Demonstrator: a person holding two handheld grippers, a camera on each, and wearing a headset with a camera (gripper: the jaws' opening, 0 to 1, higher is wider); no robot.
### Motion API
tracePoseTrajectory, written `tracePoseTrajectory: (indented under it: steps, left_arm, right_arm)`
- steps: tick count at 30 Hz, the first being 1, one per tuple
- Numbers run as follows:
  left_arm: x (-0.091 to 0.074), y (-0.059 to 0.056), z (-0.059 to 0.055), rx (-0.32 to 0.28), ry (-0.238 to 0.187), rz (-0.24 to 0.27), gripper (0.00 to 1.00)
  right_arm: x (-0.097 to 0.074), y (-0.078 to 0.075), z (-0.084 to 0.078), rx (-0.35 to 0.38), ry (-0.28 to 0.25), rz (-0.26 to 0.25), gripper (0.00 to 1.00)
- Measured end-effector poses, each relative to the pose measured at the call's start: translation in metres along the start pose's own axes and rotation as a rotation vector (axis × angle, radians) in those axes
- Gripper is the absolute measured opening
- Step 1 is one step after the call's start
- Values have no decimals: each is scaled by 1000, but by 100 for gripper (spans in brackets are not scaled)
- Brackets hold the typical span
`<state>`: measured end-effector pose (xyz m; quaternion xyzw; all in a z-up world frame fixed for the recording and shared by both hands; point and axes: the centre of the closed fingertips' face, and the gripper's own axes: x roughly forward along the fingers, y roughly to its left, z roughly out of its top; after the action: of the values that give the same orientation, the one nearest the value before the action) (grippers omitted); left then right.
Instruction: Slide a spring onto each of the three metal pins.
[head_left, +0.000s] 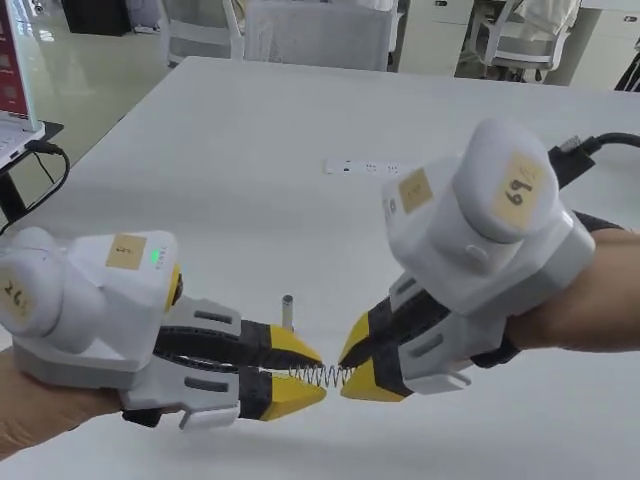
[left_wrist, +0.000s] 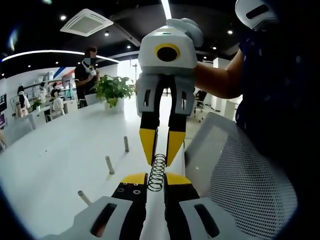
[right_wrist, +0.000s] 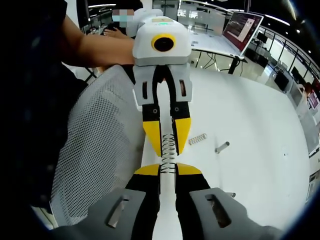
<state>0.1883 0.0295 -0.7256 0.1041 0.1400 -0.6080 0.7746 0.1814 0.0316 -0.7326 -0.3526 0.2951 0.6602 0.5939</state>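
Holding spring (head_left: 322, 376) level just above desk (head_left: 300, 150), near one pin (head_left: 288, 312). Left gripper (head_left: 318, 376) and right gripper (head_left: 347, 373) each pinching one end between fingers. All three pins (left_wrist: 109, 165) standing bare. Likely mid-handover; next, one gripper letting go, other tipping spring upright over pin.

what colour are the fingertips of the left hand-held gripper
Yellow, on the left hand-held gripper pinching the spring; clearest in the head view.
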Motion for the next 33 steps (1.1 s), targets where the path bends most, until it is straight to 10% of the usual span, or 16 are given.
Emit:
tracePoseTrajectory:
  steps: [33]
  left_arm:
    - [2, -9, 7, 31, -17, -30, 3]
  right_arm:
    - [0, 5, 3, 10, -27, -4, 8]
